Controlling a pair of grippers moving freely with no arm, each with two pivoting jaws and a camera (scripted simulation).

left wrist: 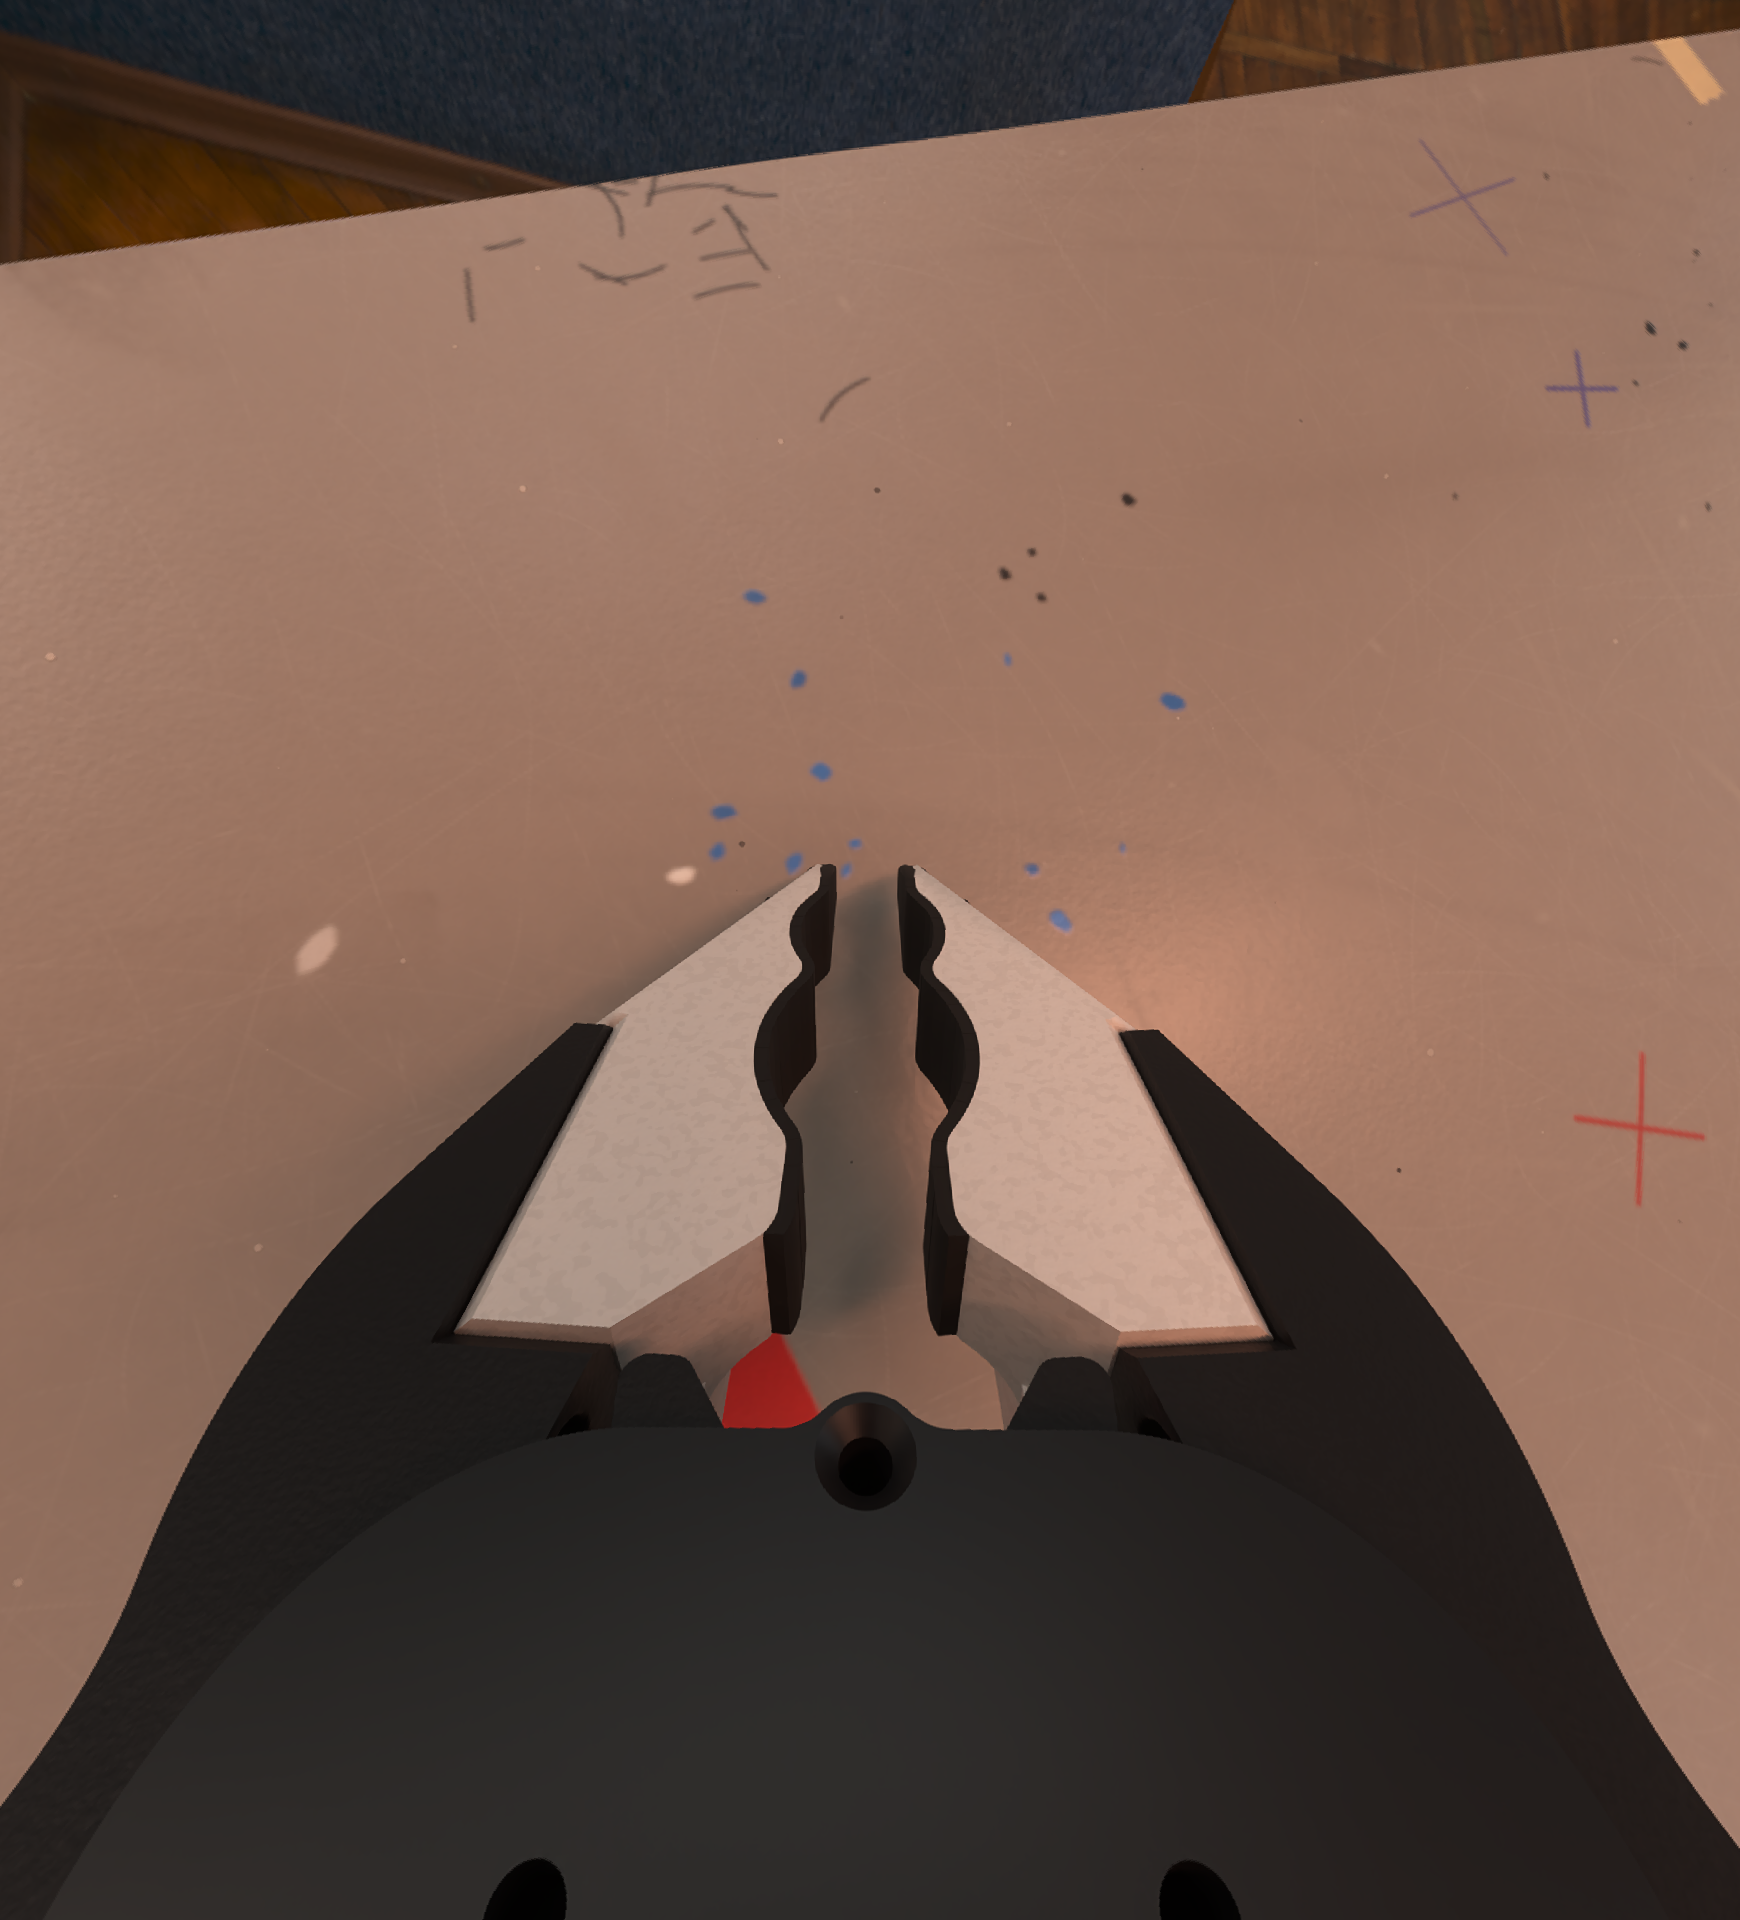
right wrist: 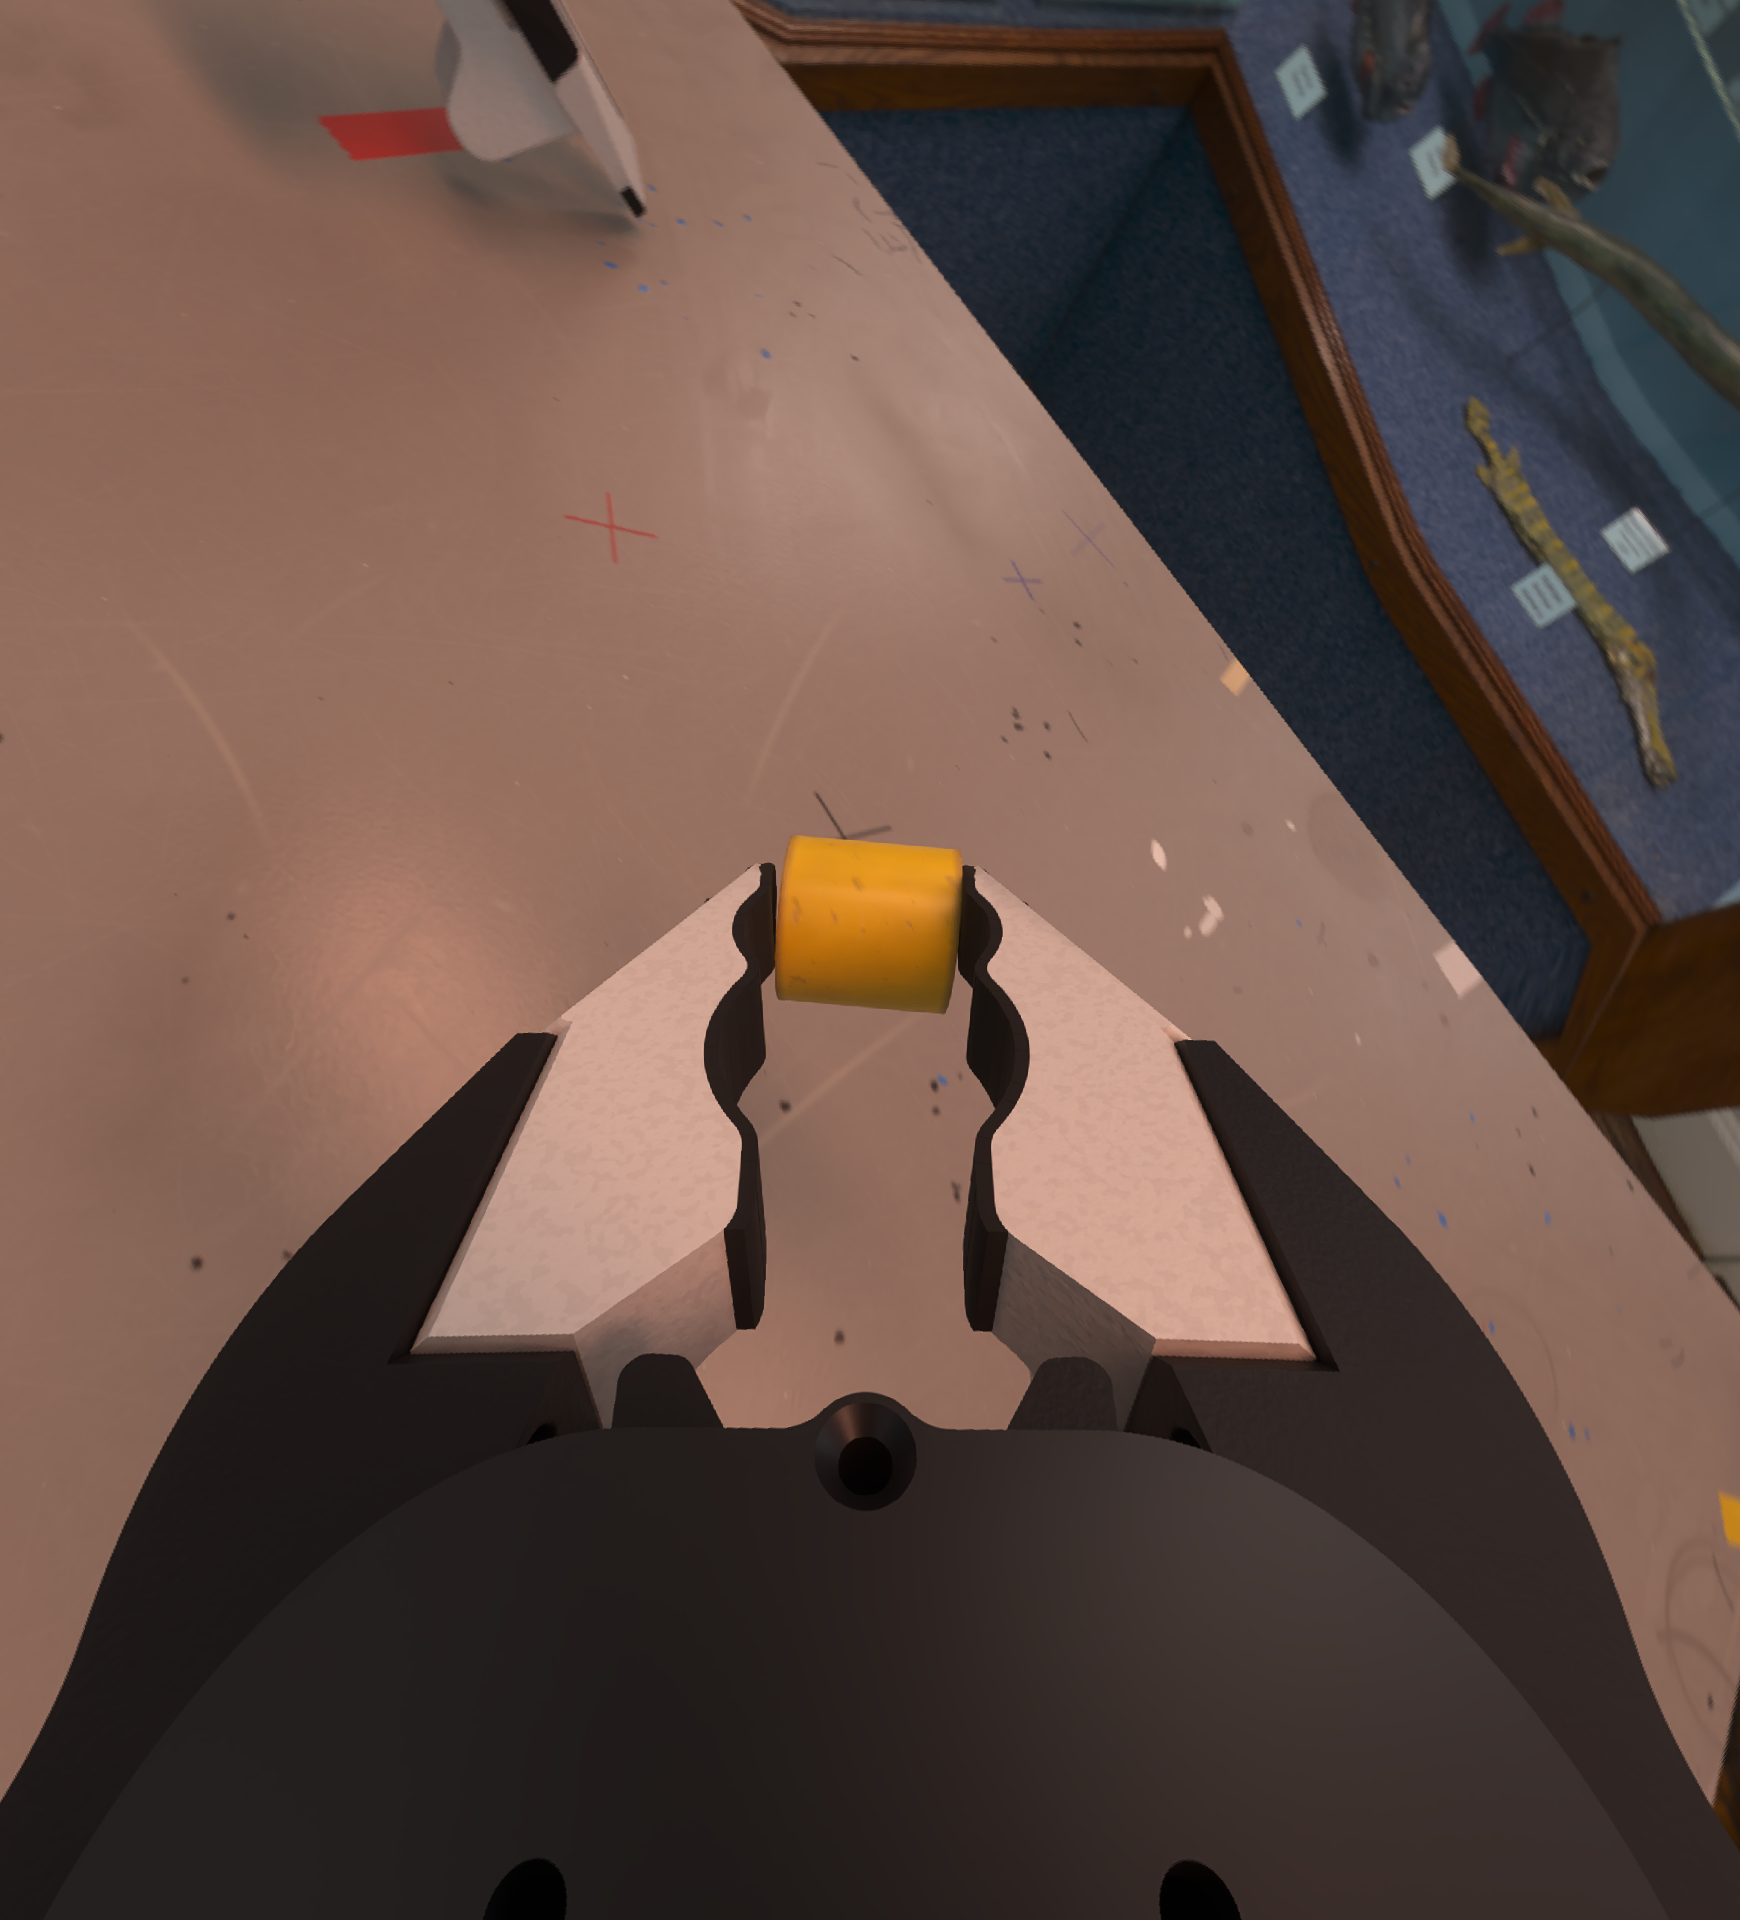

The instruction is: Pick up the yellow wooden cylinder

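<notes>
The yellow wooden cylinder (right wrist: 866,925) lies sideways between the fingertips of my right gripper (right wrist: 866,883), which is shut on its two flat ends. It appears held clear of the pinkish table (right wrist: 326,727). My left gripper (left wrist: 866,878) has its jaws nearly together with nothing between them, low over the table (left wrist: 326,623). The left gripper also shows far off in the right wrist view (right wrist: 575,125). The cylinder is not in the left wrist view.
A red piece (right wrist: 388,133) lies by the left gripper and shows under its jaws (left wrist: 767,1387). Pen crosses and paint specks mark the table. The table's edge (right wrist: 1261,675) runs diagonally on the right, with a wood-framed blue display (right wrist: 1468,468) beyond.
</notes>
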